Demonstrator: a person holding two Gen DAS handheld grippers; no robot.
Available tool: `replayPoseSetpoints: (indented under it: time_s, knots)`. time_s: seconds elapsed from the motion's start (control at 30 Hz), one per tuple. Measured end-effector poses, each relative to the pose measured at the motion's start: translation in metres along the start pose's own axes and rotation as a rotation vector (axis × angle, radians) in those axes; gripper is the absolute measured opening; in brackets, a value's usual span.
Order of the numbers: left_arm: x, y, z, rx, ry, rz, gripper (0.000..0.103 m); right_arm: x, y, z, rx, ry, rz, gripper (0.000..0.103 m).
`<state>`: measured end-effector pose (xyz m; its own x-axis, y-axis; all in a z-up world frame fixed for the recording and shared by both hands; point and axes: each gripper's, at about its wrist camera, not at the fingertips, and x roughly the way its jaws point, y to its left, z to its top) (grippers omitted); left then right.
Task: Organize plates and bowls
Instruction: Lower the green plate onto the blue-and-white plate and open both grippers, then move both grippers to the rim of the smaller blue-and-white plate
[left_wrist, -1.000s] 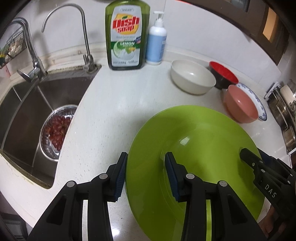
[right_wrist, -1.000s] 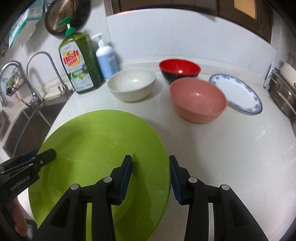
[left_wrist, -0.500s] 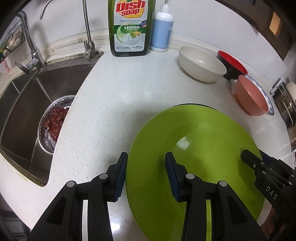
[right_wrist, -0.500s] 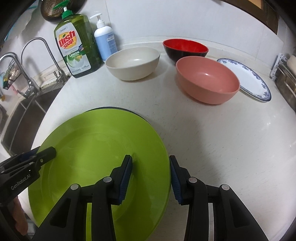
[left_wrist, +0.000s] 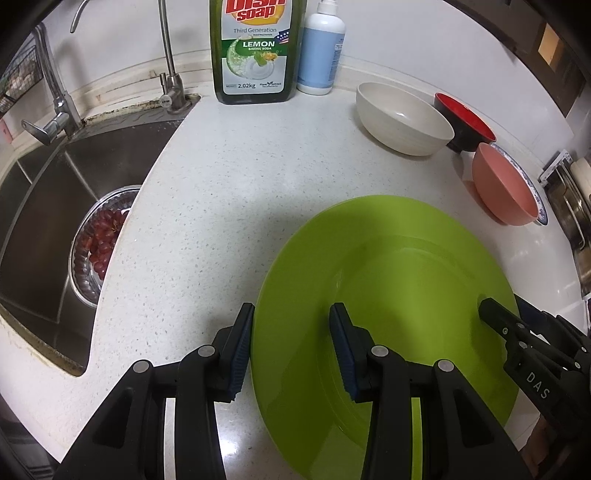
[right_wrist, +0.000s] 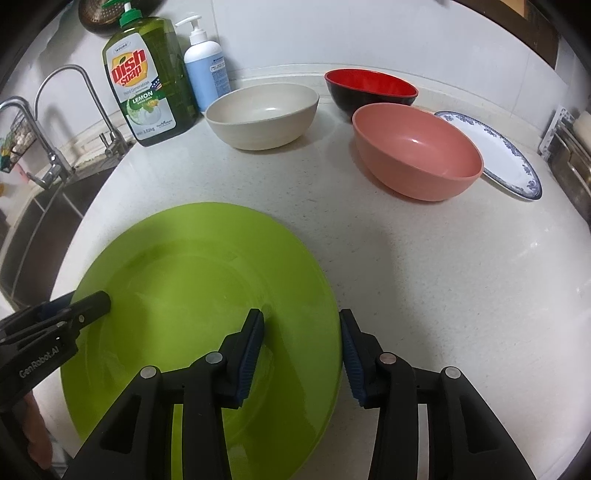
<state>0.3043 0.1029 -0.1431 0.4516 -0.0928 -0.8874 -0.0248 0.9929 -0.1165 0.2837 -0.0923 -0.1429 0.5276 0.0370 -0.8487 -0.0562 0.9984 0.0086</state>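
A large green plate (left_wrist: 388, 277) (right_wrist: 184, 295) lies low over the white counter (right_wrist: 424, 277). My left gripper (left_wrist: 291, 332) is shut on its left rim. My right gripper (right_wrist: 301, 339) holds the right rim between its pads while its jaws are opening. A finger of each gripper shows in the other's view, at the plate's far edge. Beyond the plate stand a cream bowl (right_wrist: 262, 114), a red and black bowl (right_wrist: 369, 88) and a pink bowl (right_wrist: 417, 151). A blue-patterned white plate (right_wrist: 498, 155) lies behind the pink bowl.
A sink (left_wrist: 55, 206) at the left holds a metal bowl of red grapes (left_wrist: 103, 243), with a tap (left_wrist: 170, 74) behind it. A dish soap bottle (left_wrist: 255, 51) and a pump bottle (left_wrist: 321, 48) stand at the wall. A metal rack (right_wrist: 569, 155) borders the right.
Both grippers have sunk with the green plate toward the counter. A dark rim that showed behind the plate half a second ago is now covered.
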Motion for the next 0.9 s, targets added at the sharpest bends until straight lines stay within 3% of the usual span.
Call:
replayPoseSetpoints:
  time_s: [0.13,0.23,0.53,0.63,0.9]
  knots:
    - [-0.001,-0.001,0.001,0.019,-0.007,-0.004,0.043,0.000,0.000,0.001,0.000,0.006,0.002,0.046]
    - [-0.006,-0.004,0.003,0.046,-0.021,-0.002,0.054,0.001,-0.001,0.001,0.015,0.017,0.026,0.053]
    - [-0.032,-0.019,0.018,0.117,-0.129,0.001,0.083,-0.017,-0.010,0.004,0.058,-0.016,0.024,0.054]
    - [-0.041,-0.025,0.025,0.131,-0.155,-0.028,0.094,-0.031,-0.013,0.008,0.067,-0.058,0.013,0.063]
    - [-0.064,-0.063,0.046,0.205,-0.240,-0.080,0.100,-0.073,-0.034,0.018,0.100,-0.174,-0.063,0.075]
